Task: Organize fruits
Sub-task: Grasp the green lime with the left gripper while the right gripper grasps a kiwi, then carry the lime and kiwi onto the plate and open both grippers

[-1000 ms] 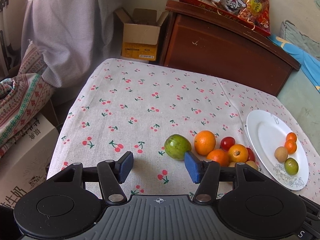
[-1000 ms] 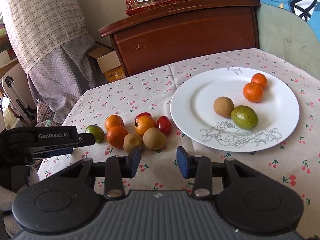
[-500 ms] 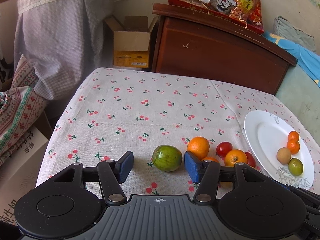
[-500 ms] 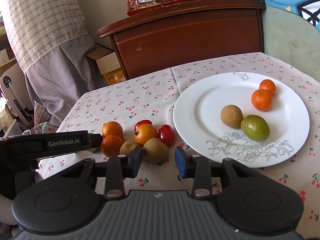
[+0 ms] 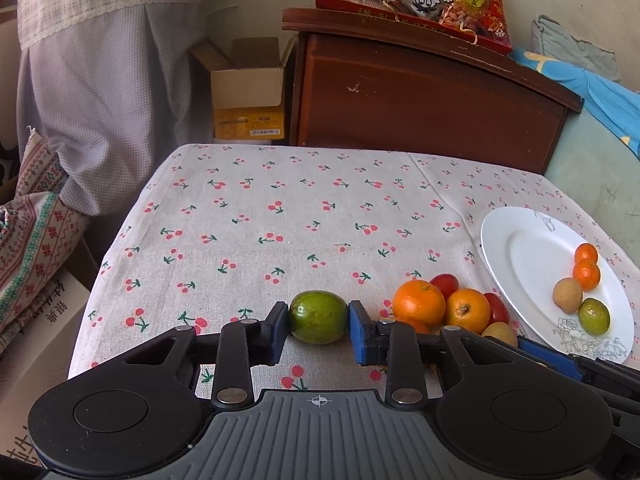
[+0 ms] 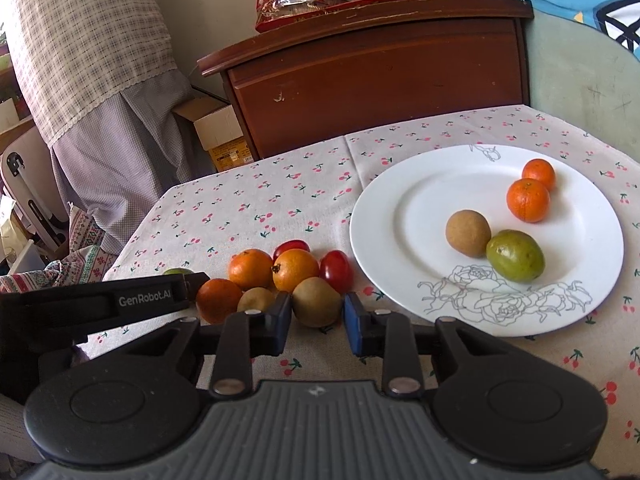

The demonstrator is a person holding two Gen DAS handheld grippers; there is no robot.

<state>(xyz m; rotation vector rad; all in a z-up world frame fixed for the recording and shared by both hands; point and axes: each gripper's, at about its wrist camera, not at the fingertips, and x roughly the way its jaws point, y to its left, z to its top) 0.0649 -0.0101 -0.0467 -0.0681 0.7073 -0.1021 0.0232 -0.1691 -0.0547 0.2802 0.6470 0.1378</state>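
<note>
Now green fruit (image 5: 318, 317) between left gripper (image 5: 318, 330) pads.

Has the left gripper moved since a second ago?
Yes. The left gripper advanced toward the green fruit, which now sits between its fingers; the white plate looks nearer too.

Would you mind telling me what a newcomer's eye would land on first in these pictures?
Probably the green fruit sitting between the left gripper pads on the cherry-print tablecloth. Next, the brown fruit between the right gripper pads, at the near edge of the fruit cluster. Right of that, the white plate carries four fruits.
</note>
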